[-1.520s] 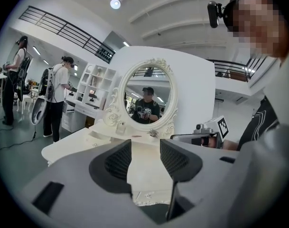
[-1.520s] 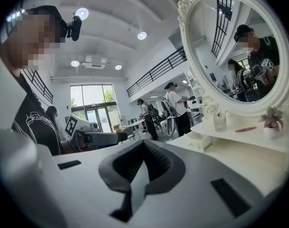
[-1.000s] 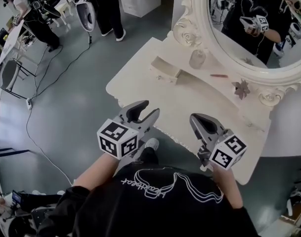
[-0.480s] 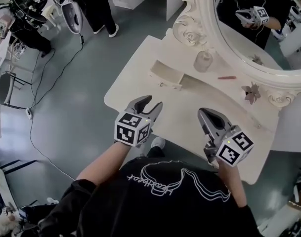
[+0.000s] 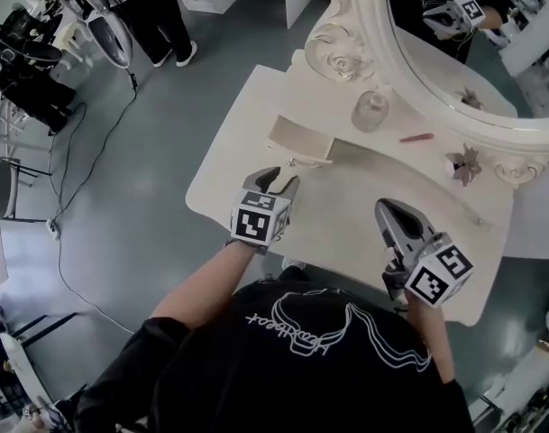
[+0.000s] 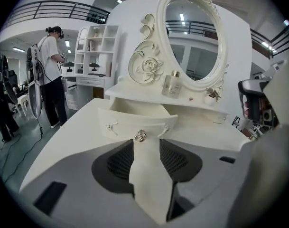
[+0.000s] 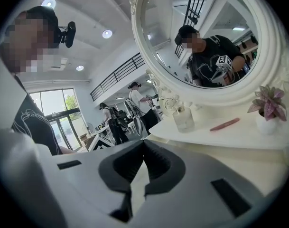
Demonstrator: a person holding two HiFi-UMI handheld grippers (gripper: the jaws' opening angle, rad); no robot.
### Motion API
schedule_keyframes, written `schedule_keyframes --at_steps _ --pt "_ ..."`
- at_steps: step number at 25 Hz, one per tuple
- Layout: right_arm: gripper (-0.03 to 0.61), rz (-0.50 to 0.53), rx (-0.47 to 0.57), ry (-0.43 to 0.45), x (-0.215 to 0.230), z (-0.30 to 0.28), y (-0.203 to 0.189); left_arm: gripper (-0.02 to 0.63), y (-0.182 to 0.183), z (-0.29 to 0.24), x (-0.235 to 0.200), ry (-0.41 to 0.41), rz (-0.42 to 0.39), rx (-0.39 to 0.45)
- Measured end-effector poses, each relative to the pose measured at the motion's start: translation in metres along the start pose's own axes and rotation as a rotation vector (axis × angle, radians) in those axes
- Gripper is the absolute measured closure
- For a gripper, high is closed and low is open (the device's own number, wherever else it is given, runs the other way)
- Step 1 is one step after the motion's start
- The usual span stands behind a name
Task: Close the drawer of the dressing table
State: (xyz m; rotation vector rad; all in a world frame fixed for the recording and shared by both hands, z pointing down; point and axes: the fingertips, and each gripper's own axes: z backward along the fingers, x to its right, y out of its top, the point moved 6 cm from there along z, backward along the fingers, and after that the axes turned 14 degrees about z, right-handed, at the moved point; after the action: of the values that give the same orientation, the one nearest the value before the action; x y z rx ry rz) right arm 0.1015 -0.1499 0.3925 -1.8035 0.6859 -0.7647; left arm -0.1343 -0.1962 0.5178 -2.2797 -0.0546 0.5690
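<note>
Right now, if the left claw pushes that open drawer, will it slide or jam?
Probably slides straight: the drawer looks rigid, and the left claw lines up with its middle knob. It seems shallow, so likely light.

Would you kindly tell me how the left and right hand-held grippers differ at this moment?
The left hand-held gripper has its jaws apart; the right hand-held gripper has them together. The left points at the open drawer, lined up with its knob; the right hangs over the tabletop, away from the drawer. Both are empty.
</note>
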Motion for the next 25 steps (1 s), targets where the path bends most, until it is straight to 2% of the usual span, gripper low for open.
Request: schedule_keyframes --at_steps 6,12,15,25 --pt "0.575 -0.015 -0.014 -0.040 0.005 0.002 -0.006 0.446 0.003 -0.020 -0.008 0.010 0.015 -0.009" --pt "0.575 -0.035 -0.018 -0.062 0.007 0.002 -0.014 0.483 0.008 -0.028 -0.010 0.002 0.015 -0.010" --pt "0.575 -0.044 -0.017 -0.069 0.008 0.001 -0.016 0.512 0.008 -0.029 -0.009 0.001 0.000 -0.016" --pt "0.575 -0.053 -0.013 -0.075 0.009 -0.002 -0.020 0.517 0.006 -0.032 -0.008 0.013 -0.055 -0.038"
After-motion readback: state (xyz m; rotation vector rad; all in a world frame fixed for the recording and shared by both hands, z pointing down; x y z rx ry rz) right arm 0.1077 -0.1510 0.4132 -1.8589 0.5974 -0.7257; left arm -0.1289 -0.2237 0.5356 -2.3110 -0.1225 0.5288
